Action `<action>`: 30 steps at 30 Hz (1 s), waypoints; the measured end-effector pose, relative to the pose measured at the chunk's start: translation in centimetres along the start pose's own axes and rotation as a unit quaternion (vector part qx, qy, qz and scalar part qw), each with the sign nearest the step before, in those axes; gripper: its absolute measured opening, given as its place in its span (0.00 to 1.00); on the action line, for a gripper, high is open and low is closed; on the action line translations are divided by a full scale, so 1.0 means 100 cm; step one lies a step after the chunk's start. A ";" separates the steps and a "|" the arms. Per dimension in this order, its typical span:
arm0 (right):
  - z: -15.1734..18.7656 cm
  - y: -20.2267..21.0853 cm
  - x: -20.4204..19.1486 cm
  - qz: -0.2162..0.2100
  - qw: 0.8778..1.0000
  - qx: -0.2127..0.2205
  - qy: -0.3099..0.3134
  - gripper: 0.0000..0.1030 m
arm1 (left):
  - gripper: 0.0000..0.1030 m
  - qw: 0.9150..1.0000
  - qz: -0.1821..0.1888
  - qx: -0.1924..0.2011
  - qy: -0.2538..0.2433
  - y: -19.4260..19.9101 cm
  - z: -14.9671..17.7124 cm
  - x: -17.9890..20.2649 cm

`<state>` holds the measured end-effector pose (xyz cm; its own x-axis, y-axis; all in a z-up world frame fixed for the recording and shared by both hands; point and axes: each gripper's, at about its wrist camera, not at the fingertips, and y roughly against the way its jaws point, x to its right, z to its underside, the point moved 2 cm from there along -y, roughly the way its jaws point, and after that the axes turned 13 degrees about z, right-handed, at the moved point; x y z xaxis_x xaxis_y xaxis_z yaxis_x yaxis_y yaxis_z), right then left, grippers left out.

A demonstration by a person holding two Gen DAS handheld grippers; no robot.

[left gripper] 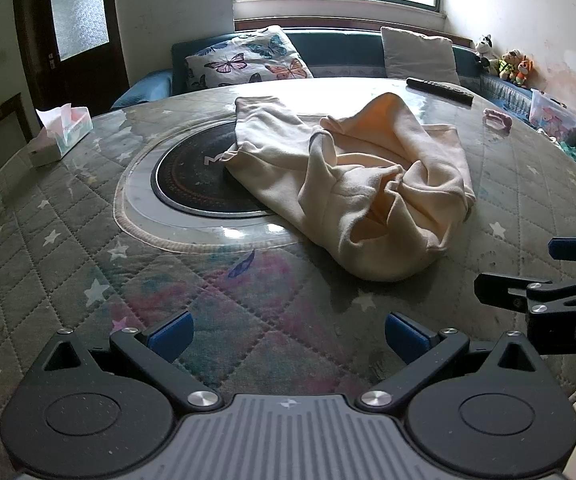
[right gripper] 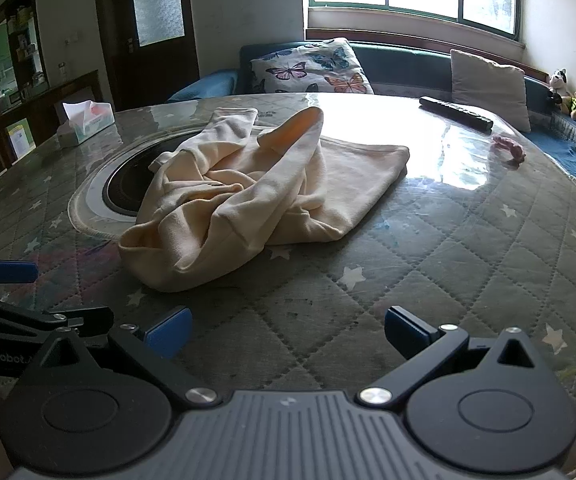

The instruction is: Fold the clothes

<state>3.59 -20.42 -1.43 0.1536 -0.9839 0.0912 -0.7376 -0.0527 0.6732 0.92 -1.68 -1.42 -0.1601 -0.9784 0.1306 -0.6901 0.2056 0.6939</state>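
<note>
A cream-coloured garment (left gripper: pixel 352 184) lies crumpled in a heap on the round table, partly over the dark round hotplate (left gripper: pixel 192 176). It also shows in the right wrist view (right gripper: pixel 248 196). My left gripper (left gripper: pixel 288 336) is open and empty, low over the table's near edge, short of the garment. My right gripper (right gripper: pixel 288 332) is open and empty, also short of the garment. The right gripper shows at the right edge of the left wrist view (left gripper: pixel 544 272). The left gripper shows at the left edge of the right wrist view (right gripper: pixel 12 292).
The table has a quilted star cover under glass (left gripper: pixel 68 248). A tissue box (left gripper: pixel 62 134) stands at the far left. A black remote (left gripper: pixel 440 90) and a pink item (left gripper: pixel 496 118) lie at the far right. A sofa with cushions (left gripper: pixel 248 60) stands behind.
</note>
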 end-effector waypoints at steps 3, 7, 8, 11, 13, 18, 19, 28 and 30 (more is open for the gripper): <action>0.000 0.000 -0.001 -0.001 1.000 0.000 0.001 1.00 | 1.00 1.000 0.000 0.000 0.000 0.001 0.000 0.000; 0.000 0.000 -0.002 -0.003 1.000 0.000 0.002 1.00 | 1.00 1.000 -0.001 0.000 0.001 0.002 0.001 0.000; 0.000 0.000 -0.002 -0.003 1.000 0.000 0.002 1.00 | 1.00 1.000 -0.002 0.001 0.000 0.000 0.000 0.001; 0.000 0.000 -0.002 -0.004 1.000 0.000 0.002 1.00 | 1.00 1.000 -0.002 0.000 -0.001 0.000 0.000 0.001; 0.000 0.000 -0.003 -0.004 1.000 0.000 0.002 1.00 | 1.00 1.000 -0.003 0.000 -0.002 0.000 0.000 0.001; 0.000 -0.001 -0.003 -0.004 1.000 -0.001 0.002 1.00 | 1.00 1.000 -0.003 -0.001 -0.002 -0.001 0.000 0.001; 0.000 0.000 -0.004 -0.003 1.000 -0.001 0.002 1.00 | 1.00 1.000 -0.003 -0.001 -0.002 -0.001 0.000 0.001; 0.000 -0.001 -0.003 -0.004 1.000 -0.004 0.002 1.00 | 1.00 1.000 -0.003 -0.002 -0.003 -0.002 0.000 0.001; 0.000 -0.002 -0.003 -0.004 1.000 -0.004 0.002 1.00 | 1.00 1.000 -0.003 -0.002 -0.003 -0.002 0.000 0.000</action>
<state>3.67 -20.08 -1.56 0.1622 -0.9828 0.0886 -0.7309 -0.0593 0.6800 1.08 -1.76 -1.55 -0.1600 -0.9795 0.1226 -0.6878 0.1997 0.6979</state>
